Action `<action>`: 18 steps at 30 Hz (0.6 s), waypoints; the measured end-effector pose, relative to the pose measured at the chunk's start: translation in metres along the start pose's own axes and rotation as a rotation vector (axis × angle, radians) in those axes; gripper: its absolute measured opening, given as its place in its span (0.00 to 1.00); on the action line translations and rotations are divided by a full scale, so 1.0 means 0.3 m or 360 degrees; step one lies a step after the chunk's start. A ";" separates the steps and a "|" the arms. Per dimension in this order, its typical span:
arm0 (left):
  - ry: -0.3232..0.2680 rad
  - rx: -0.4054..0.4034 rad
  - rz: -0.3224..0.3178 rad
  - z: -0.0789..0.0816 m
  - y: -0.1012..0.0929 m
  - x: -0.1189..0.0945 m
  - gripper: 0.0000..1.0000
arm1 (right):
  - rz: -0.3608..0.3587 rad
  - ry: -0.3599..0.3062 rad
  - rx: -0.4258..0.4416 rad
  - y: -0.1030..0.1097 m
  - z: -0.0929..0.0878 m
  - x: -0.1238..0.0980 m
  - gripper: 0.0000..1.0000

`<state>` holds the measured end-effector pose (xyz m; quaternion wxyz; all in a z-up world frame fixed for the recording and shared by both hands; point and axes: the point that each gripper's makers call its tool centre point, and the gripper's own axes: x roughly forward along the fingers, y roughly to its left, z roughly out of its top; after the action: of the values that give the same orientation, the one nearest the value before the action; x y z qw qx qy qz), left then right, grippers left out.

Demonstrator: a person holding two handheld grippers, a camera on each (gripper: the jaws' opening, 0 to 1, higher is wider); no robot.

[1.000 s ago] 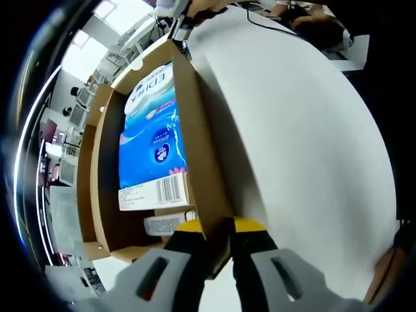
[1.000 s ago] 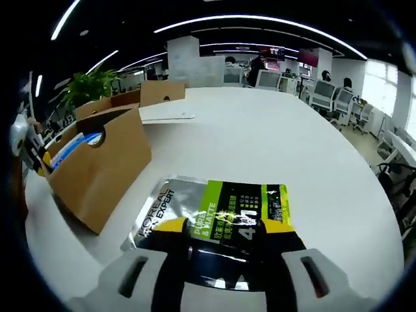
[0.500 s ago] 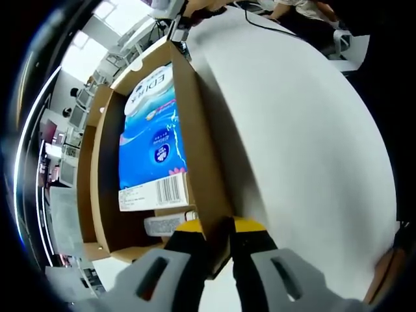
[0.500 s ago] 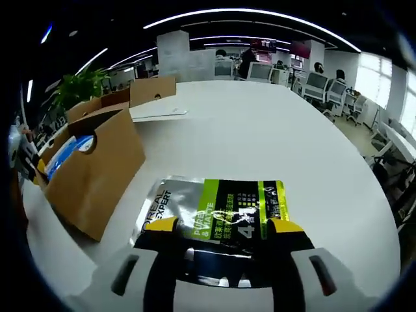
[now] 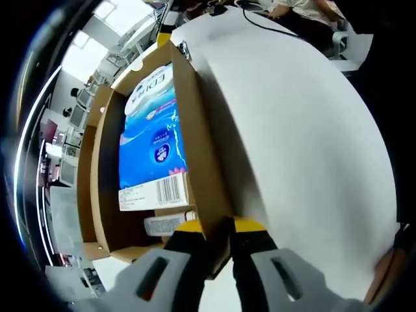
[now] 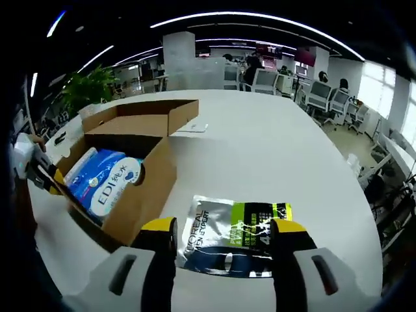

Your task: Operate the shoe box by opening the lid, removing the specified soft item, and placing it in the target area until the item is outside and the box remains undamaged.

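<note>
The open cardboard shoe box (image 5: 195, 149) holds a blue tissue pack (image 5: 153, 136) and a small clear packet (image 5: 162, 224). My left gripper (image 5: 218, 229) is shut on the box's near side wall, which stands between its yellow tips. In the right gripper view the same box (image 6: 140, 198) sits at left, lid (image 6: 140, 117) folded back, blue packs (image 6: 104, 182) inside, and the left gripper (image 6: 36, 170) pinches its wall. A silver, green and black pouch (image 6: 234, 233) lies flat on the white table right of the box. My right gripper (image 6: 224, 229) hovers above it, jaws wide apart, nothing held.
The white table (image 6: 260, 143) stretches far and right of the box. A flat white sheet (image 6: 192, 128) lies beyond the lid. A potted plant (image 6: 88, 88), desks, chairs and people are in the background. A black cable (image 5: 273, 26) runs across the table's far side.
The right gripper's view has risen and pulled back, so the pouch looks smaller and the box's inside shows. The pouch stays on the table. The left gripper holds as before.
</note>
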<state>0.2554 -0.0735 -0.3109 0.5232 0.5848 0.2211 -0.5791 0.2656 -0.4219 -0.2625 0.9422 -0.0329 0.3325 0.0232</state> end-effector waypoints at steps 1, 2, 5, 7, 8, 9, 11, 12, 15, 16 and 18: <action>0.0000 0.0001 0.0000 0.000 -0.001 0.000 0.11 | 0.0003 -0.0009 -0.0011 0.008 0.013 -0.009 0.59; 0.0000 -0.0001 0.0000 0.000 -0.001 0.000 0.11 | 0.0007 -0.0019 -0.0025 0.015 0.027 -0.018 0.60; -0.0001 -0.0002 0.0001 -0.001 -0.002 0.001 0.11 | 0.0028 -0.0063 -0.0047 0.054 0.075 -0.056 0.60; 0.0000 -0.0001 0.0001 -0.001 -0.003 0.001 0.11 | 0.0040 -0.0079 -0.0055 0.069 0.097 -0.069 0.60; -0.0001 -0.0001 0.0001 -0.001 -0.003 0.001 0.11 | 0.0049 -0.0083 -0.0064 0.084 0.109 -0.080 0.61; 0.0000 -0.0002 0.0002 -0.002 -0.003 0.001 0.11 | 0.0059 -0.0089 -0.0072 0.101 0.122 -0.091 0.61; 0.0001 -0.0001 0.0002 -0.002 -0.003 0.001 0.11 | 0.0076 -0.0099 -0.0093 0.126 0.141 -0.105 0.61; 0.0001 0.0000 0.0002 -0.002 -0.004 0.001 0.11 | 0.0082 -0.0104 -0.0104 0.138 0.150 -0.112 0.61; -0.0002 0.0002 0.0001 -0.002 -0.003 0.002 0.11 | 0.0088 -0.0116 -0.0152 0.178 0.180 -0.135 0.62; -0.0003 0.0001 0.0001 -0.002 -0.003 0.002 0.11 | 0.0093 -0.0118 -0.0170 0.194 0.192 -0.144 0.62; -0.0004 0.0002 0.0001 -0.003 -0.003 0.002 0.11 | 0.0111 -0.0130 -0.0192 0.223 0.215 -0.157 0.62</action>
<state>0.2551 -0.0726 -0.3119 0.5232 0.5845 0.2200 -0.5798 0.2648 -0.3512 -0.1860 0.9500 -0.0769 0.2926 0.0772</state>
